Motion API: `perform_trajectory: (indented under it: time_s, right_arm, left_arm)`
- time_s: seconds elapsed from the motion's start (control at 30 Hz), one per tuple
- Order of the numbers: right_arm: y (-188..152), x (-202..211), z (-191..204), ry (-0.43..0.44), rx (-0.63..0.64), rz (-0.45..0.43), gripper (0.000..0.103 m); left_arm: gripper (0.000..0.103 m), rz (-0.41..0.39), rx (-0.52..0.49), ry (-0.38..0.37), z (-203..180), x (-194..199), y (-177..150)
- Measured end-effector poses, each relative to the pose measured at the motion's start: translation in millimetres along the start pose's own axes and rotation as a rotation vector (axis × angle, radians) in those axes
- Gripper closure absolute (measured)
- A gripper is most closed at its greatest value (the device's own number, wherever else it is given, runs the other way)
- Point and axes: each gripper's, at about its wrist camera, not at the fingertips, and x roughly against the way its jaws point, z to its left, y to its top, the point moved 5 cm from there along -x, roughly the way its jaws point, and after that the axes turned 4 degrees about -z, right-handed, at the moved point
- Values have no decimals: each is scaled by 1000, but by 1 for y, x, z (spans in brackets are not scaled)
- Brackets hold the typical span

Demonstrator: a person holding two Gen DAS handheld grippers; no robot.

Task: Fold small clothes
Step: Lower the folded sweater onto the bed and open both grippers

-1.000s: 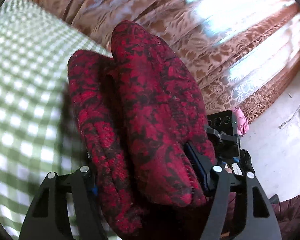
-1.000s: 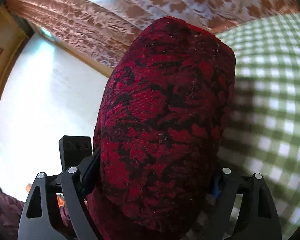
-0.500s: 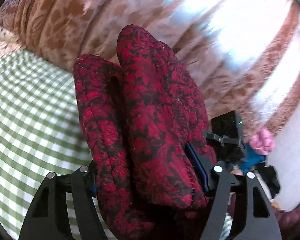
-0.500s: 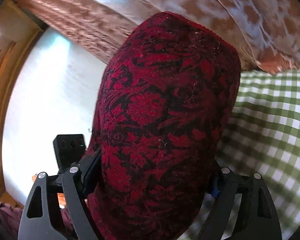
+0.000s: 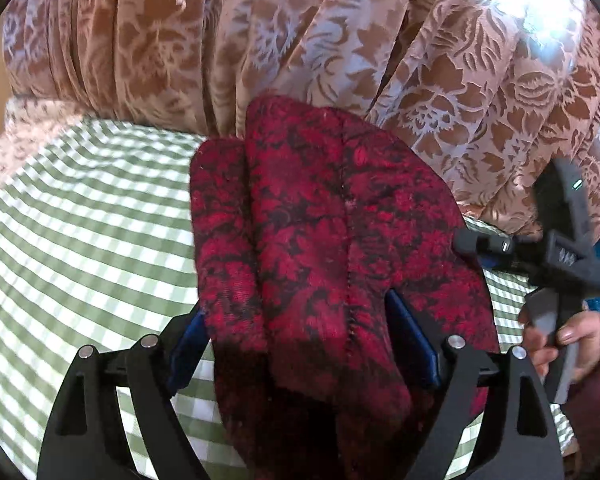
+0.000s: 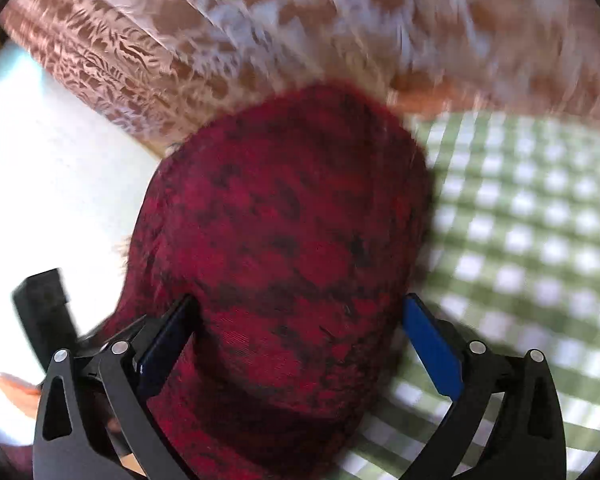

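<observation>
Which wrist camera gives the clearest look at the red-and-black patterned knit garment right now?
The left wrist view: the red-and-black patterned knit garment is sharp there, showing its folds and a seam, between the left gripper fingers. The right wrist view shows the garment motion-blurred, one rounded mass in the right gripper.

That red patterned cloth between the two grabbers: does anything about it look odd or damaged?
No damage shows. The red cloth is bunched in thick folds, not flat, with both the left gripper and right gripper closed on it above the green checked cover.

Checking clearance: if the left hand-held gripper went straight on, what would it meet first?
Beyond the red garment it grips, the left hand-held gripper would probably reach the patterned curtain; depth is unclear.
</observation>
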Motion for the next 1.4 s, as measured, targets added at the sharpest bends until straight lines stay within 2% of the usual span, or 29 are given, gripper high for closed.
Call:
perform_trajectory:
  time_s: [0.13,0.23,0.3,0.37,0.5,0.63,0.73,1.0,1.23,1.4]
  right_arm:
    - [17,19,34,-134,108,-125,3]
    - [21,19,57,-208,194,-168,3]
    - [27,7,71,-256,226,-171,4]
    - [25,-5,74,-267,223,-152,6]
    - [21,-42,77,-343,221,-116,6]
    - [10,-71,81,-438,314,-123,3]
    - [11,-70,85,-448,326,-135,3]
    - [4,-37,91,-420,303,-186,3]
    - [-19,-8,89,-392,233,-205,3]
    - [-44,16,90,-403,191,-219,3]
  left_arm:
    - [17,-45,-15,46,1,12,1]
    - [16,-61,-28,68,4,16,-1]
    - [13,-69,-22,83,9,16,-2]
    - [13,-67,-9,87,14,15,-5]
    - [12,-57,31,95,28,6,-14]
    - [11,-44,99,91,42,-4,-26]
    - [10,-53,125,91,44,1,-30]
    - [5,-94,98,156,36,27,-37]
    - [4,-118,74,212,28,45,-42]
    - [3,-123,88,242,27,60,-49]
